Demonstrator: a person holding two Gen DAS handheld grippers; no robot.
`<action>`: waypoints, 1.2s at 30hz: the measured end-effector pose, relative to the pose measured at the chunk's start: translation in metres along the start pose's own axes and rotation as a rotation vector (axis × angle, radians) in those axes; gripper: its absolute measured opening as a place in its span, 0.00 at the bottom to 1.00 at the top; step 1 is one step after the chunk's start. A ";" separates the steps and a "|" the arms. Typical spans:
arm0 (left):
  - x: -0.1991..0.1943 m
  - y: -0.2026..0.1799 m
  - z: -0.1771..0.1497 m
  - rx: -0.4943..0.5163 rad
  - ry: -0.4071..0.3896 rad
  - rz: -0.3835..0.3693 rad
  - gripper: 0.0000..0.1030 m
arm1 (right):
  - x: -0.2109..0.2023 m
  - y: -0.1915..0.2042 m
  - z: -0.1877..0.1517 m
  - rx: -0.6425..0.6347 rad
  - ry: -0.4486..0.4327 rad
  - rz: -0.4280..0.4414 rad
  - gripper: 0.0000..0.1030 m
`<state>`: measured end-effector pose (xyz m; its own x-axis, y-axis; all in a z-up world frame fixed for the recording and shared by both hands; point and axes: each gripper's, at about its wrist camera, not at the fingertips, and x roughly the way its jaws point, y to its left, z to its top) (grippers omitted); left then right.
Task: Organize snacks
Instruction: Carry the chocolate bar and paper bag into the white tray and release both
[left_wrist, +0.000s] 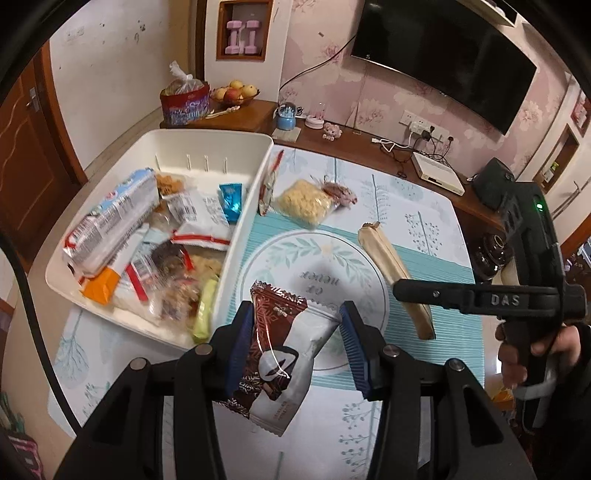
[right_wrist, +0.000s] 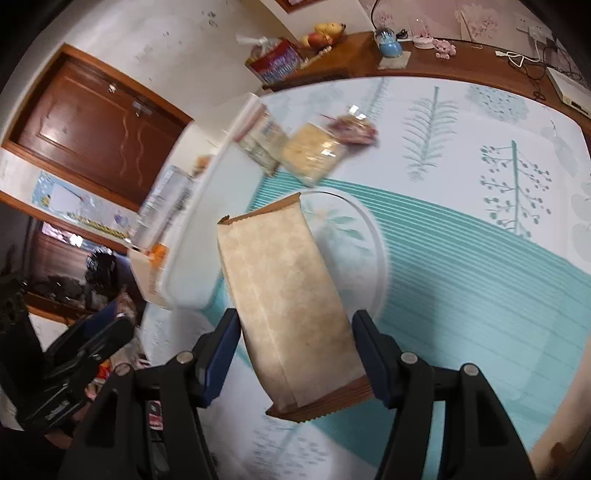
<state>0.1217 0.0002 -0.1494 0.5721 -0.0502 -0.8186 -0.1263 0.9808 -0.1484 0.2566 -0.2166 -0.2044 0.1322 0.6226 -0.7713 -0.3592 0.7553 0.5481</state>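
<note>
Just right of the white plastic bin (left_wrist: 255, 192), above the leaf-print tabletop (left_wrist: 424, 206), the left tool (left_wrist: 297, 343) pinches a brown-and-white snack packet (left_wrist: 280, 354) between its blue pads (left_wrist: 242, 347); the packet hangs slack, gripped across its middle. The right tool (right_wrist: 295, 354) straddles a long tan paper-look packet (right_wrist: 284, 295). Its left pad touches the packet's edge, but a sliver of gap shows at the right one, so whether it is clamped I cannot tell.

For the left, the sensible move is to carry the packet over the bin's near wall, lower it onto a low spot among the wrappers there, and only then part the pads, since a soft packet will flop. The right should squeeze squarely across the tan packet's width before lifting.

A clear bag of yellow crisps (left_wrist: 304, 201) and a red-and-white wrapper (left_wrist: 267, 184) lie beside the bin.

Legible writing is scant: "DAS" on the right tool's body (left_wrist: 504, 299). Packet print is too small to read.
</note>
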 end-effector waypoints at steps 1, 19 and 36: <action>-0.001 0.004 0.002 0.005 -0.003 -0.005 0.44 | -0.001 0.006 -0.002 0.006 -0.012 0.007 0.61; -0.023 0.120 0.063 0.092 -0.046 -0.025 0.44 | 0.027 0.137 0.015 0.064 -0.176 0.129 0.61; 0.012 0.173 0.104 0.176 -0.018 -0.109 0.46 | 0.086 0.172 0.029 0.186 -0.267 0.082 0.61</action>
<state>0.1910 0.1887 -0.1266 0.5893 -0.1556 -0.7928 0.0794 0.9877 -0.1348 0.2328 -0.0275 -0.1672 0.3564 0.6962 -0.6232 -0.2070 0.7092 0.6739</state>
